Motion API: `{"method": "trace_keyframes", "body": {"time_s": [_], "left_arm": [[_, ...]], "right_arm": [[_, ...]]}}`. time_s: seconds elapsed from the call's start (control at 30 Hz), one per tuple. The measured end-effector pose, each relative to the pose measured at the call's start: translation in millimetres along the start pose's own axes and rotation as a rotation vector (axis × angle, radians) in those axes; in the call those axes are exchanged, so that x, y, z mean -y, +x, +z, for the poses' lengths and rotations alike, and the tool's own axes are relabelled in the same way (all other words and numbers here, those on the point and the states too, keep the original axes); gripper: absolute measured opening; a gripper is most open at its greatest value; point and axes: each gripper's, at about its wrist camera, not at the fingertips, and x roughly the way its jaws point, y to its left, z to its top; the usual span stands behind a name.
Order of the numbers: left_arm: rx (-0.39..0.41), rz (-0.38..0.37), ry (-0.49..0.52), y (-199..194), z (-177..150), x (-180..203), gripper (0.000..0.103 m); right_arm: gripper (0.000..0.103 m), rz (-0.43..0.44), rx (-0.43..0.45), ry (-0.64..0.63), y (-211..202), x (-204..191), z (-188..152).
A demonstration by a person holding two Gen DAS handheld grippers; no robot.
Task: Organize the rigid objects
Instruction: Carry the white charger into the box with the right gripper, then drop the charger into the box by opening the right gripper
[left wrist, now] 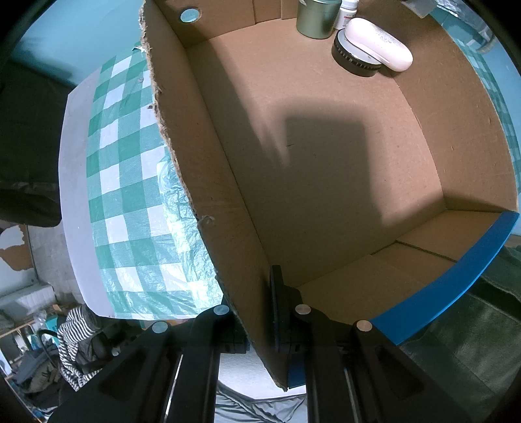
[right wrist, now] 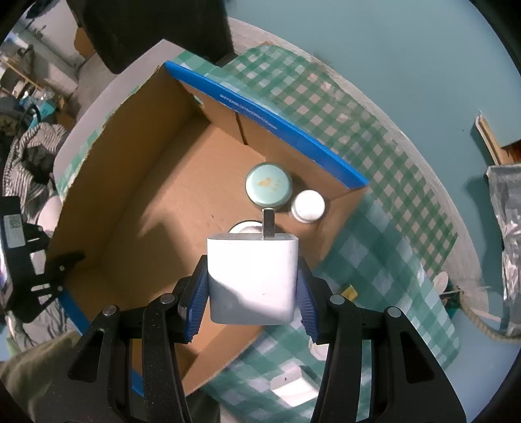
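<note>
My right gripper point(right wrist: 252, 268) is shut on a white charger plug point(right wrist: 254, 293), its blue pads point(right wrist: 198, 299) pressing on both sides and the metal prong pointing away. It hangs over the open cardboard box point(right wrist: 156, 227) near the far corner. In that corner stand a green tin point(right wrist: 268, 185) and a white bottle point(right wrist: 307, 205). A white case point(right wrist: 242, 227) is mostly hidden behind the plug. My left gripper point(left wrist: 257, 325) is shut on the box's side wall point(left wrist: 195, 146). The left wrist view shows the tin point(left wrist: 317, 18), bottle point(left wrist: 346, 11) and white case point(left wrist: 377, 44) lying on a black round object point(left wrist: 351, 61).
The box stands on a green checked cloth point(right wrist: 374, 227) over a round table. Small white items point(right wrist: 289, 387) and a yellow piece point(right wrist: 350, 290) lie on the cloth by the box's near side. A foil bag point(right wrist: 508, 227) is at the right edge. Most of the box floor point(left wrist: 325, 162) is bare.
</note>
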Motion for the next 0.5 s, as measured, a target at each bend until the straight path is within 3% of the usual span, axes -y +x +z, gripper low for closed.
{"method": "trace_keyframes", "body": {"time_s": [0.5], "left_arm": [[-0.003,0.004,0.008,-0.1,1.6,2.9,0.009]], "right_arm": [[0.049,0.011,-0.02,-0.01,23.3,-6.8,5.6]]}}
